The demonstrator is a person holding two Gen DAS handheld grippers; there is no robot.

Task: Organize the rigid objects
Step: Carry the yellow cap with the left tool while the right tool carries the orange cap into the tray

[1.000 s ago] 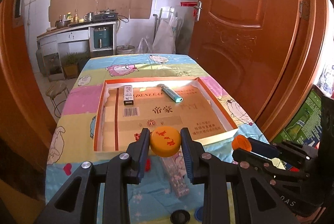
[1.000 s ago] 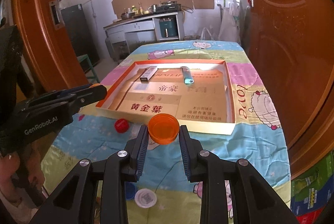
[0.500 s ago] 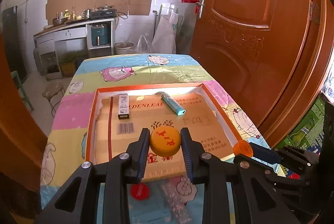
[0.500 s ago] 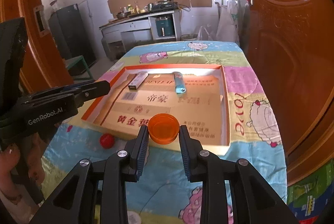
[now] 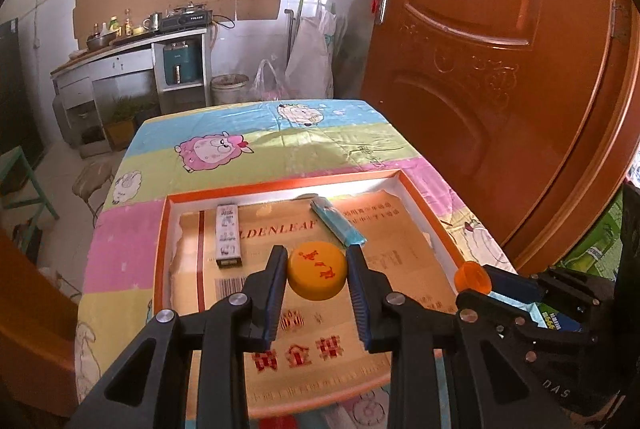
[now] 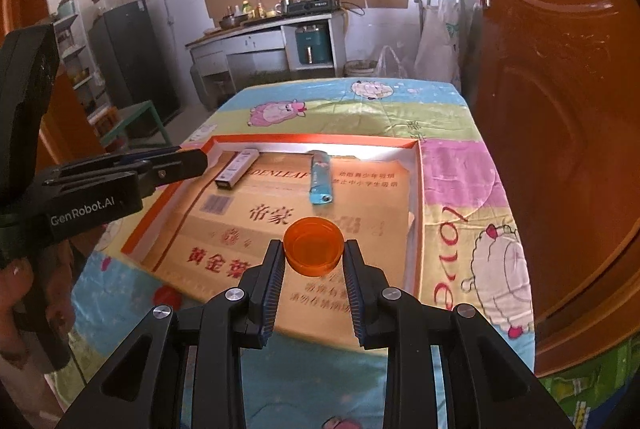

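Low centre of the left wrist view: left gripper [image 5: 316, 271] clamped on a yellow bottle cap [image 5: 317, 271] with red markings, held above the cardboard lining of the tray. Low centre of the right wrist view: right gripper [image 6: 314, 254] clamped on a translucent orange cap [image 6: 314, 246], open side up, likewise over the lining. Beneath both, orange-rimmed shallow box tray [image 6: 419, 213] on the cartoon-sheep tablecloth [image 6: 460, 189]. At lower left of the right view, on the cloth outside the tray, a small red cap [image 6: 166, 295]. Further up the frame, inside the tray near its far wall: a small white carton [image 5: 228, 235] on the left, a light-blue lighter [image 5: 338, 225] on the right, apart from each other. Step in hand, by judgement: carrying both caps into the tray. Next move likely calls for lowering each cap onto bare cardboard short of the carton and lighter, then parting the fingers without knocking them.
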